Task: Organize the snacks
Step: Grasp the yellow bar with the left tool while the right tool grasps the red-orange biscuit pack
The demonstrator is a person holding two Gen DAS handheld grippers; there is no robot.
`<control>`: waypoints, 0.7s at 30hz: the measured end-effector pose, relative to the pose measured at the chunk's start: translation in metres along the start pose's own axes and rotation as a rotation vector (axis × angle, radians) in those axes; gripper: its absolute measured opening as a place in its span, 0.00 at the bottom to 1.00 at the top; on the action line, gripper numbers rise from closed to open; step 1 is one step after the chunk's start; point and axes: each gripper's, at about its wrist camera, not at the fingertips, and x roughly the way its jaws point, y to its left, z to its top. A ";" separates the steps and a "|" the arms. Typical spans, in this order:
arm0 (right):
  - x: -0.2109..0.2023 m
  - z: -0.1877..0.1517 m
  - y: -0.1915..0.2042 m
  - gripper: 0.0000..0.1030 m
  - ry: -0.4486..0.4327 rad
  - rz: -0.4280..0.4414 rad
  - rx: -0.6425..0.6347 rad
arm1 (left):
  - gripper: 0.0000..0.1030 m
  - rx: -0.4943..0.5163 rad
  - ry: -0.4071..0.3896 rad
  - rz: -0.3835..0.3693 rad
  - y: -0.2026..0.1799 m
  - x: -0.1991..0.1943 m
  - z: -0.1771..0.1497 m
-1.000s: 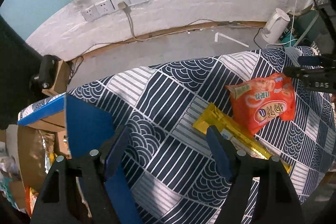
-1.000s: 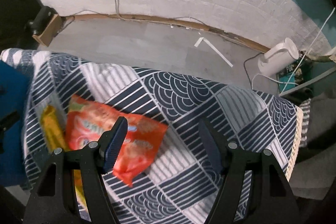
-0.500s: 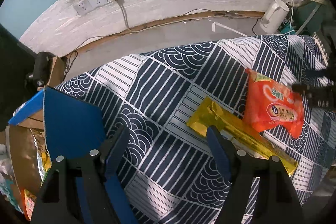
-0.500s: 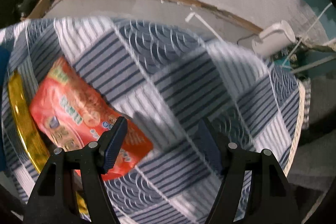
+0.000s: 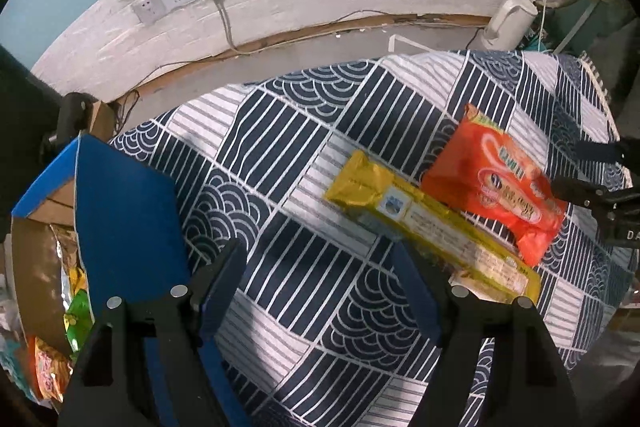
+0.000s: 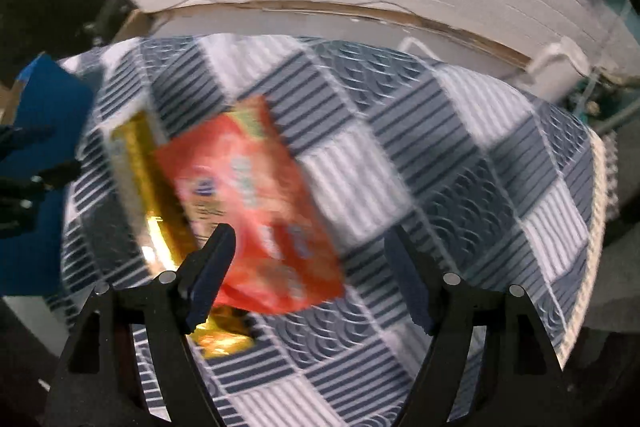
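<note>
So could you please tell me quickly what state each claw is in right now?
Left claw: open, empty.
Right claw: open, just widened, holding nothing.

On the patterned tablecloth (image 5: 280, 155) lie two snack packs: one orange bag (image 5: 496, 183) and one long yellow packet (image 5: 432, 223). One blue-flapped cardboard box (image 5: 120, 211) stands at the table's edge with several more packets inside, their number unclear. Two grippers hover above; one white kettle (image 5: 512, 19) sits on the floor.
</note>
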 end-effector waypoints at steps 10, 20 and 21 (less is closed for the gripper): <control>0.041 0.012 0.037 0.75 0.075 -0.007 -0.161 | 0.75 0.007 0.044 0.029 0.005 0.016 -0.016; 0.066 0.016 0.029 0.75 0.116 -0.049 -0.178 | 0.75 -0.005 0.070 -0.008 0.000 0.027 -0.010; 0.066 0.015 0.028 0.75 0.105 -0.053 -0.192 | 0.75 -0.003 0.074 -0.014 -0.002 0.028 -0.010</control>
